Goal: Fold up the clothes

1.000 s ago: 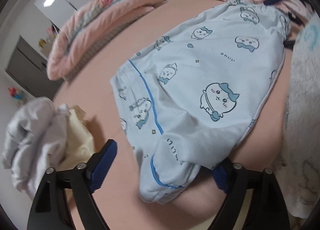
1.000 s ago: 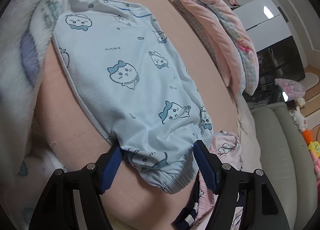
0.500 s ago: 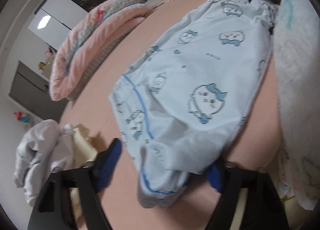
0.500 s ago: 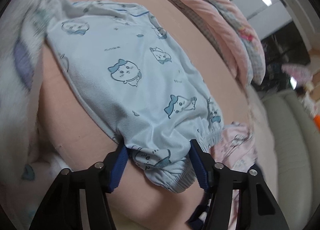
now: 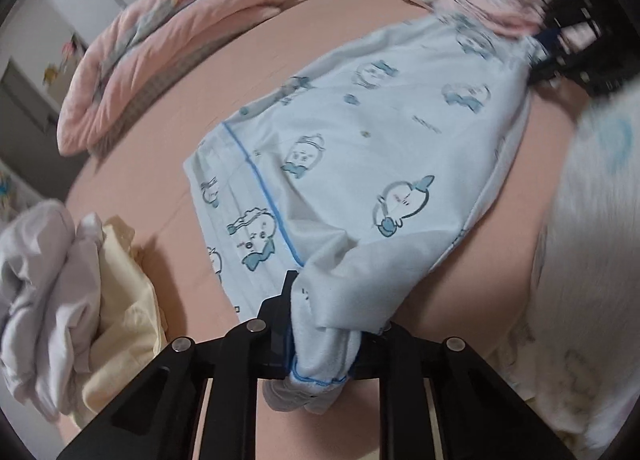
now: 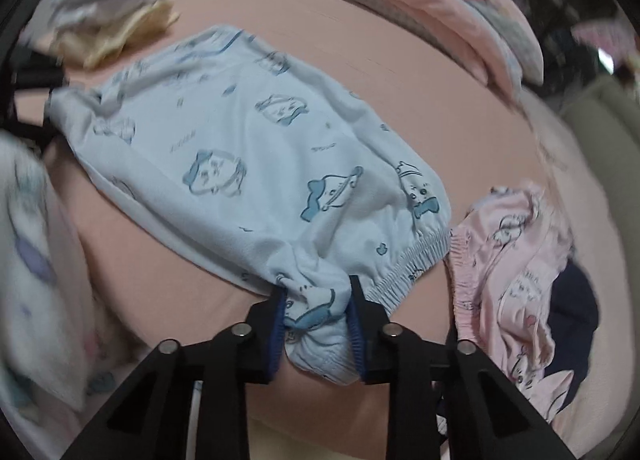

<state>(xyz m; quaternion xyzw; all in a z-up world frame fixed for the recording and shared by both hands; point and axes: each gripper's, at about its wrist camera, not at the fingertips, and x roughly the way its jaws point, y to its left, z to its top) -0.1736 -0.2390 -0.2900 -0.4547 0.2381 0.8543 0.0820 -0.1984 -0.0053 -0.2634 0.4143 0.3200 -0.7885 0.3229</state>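
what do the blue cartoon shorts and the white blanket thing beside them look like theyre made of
Blue cartoon shorts: soft matte knit, likely cotton jersey; it bunches limply where each tool grips it and has a gathered elastic hem. White blanket: fuzzy fleece or plush by its hazy nap, though motion blur leaves that uncertain.

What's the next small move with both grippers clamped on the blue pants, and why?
Probably lift both ends together and carry one over the other. The left gripper pinches the hem end and the right gripper the elastic waistband end of the blue pants, which lie flat on the pink sheet.
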